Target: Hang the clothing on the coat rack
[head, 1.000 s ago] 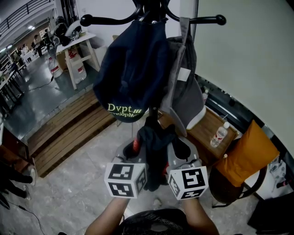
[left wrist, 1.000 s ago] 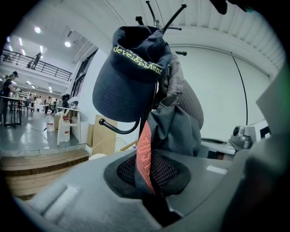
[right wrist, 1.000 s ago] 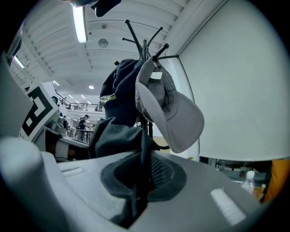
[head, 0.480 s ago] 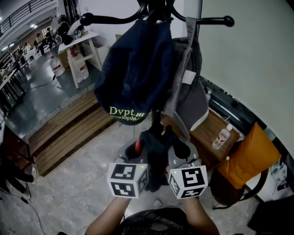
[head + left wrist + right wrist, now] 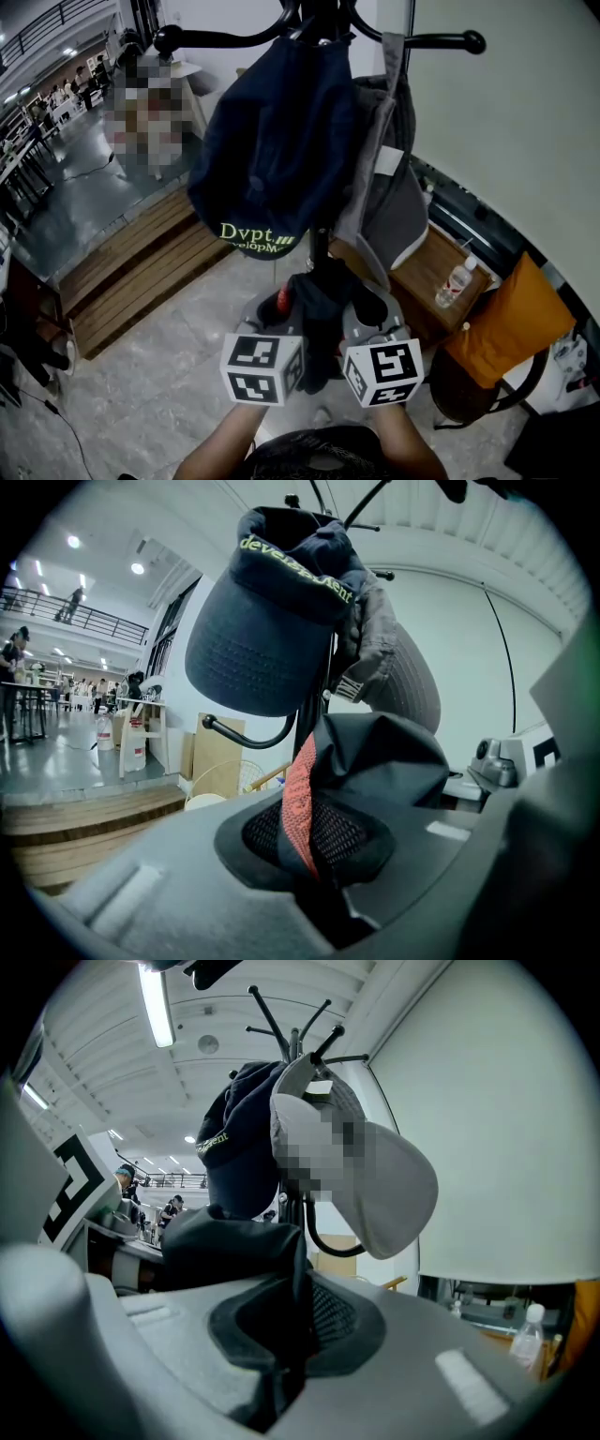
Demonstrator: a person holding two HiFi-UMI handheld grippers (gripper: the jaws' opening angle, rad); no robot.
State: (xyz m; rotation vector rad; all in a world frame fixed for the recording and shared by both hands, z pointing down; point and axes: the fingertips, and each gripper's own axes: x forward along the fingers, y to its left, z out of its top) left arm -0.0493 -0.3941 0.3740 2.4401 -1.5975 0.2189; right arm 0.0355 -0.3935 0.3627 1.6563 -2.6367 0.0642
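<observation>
A black coat rack [image 5: 319, 28] stands ahead, with a navy cap [image 5: 272, 141] and a grey cap [image 5: 384, 187] hanging from its arms. Below them I hold a dark garment [image 5: 319, 314] with a red-orange trim between both grippers, close to the rack's pole. My left gripper [image 5: 278, 307] is shut on its left part, and the red trim [image 5: 298, 803] runs into the jaws. My right gripper [image 5: 368, 307] is shut on the right part of the garment [image 5: 234, 1241]. The navy cap [image 5: 262, 639] and the grey cap [image 5: 398, 1194] hang just above the garment.
A wooden platform [image 5: 141, 272] lies on the floor at the left. Right of the rack stands a low wooden table [image 5: 422, 272] with a plastic bottle [image 5: 457, 279]. A chair with an orange cushion [image 5: 506, 323] is beside it. A pale wall [image 5: 525, 122] closes the right side.
The view has drifted a little, so the rack sits slightly further right. Both grippers keep their hold on the dark garment in nearly the same place.
</observation>
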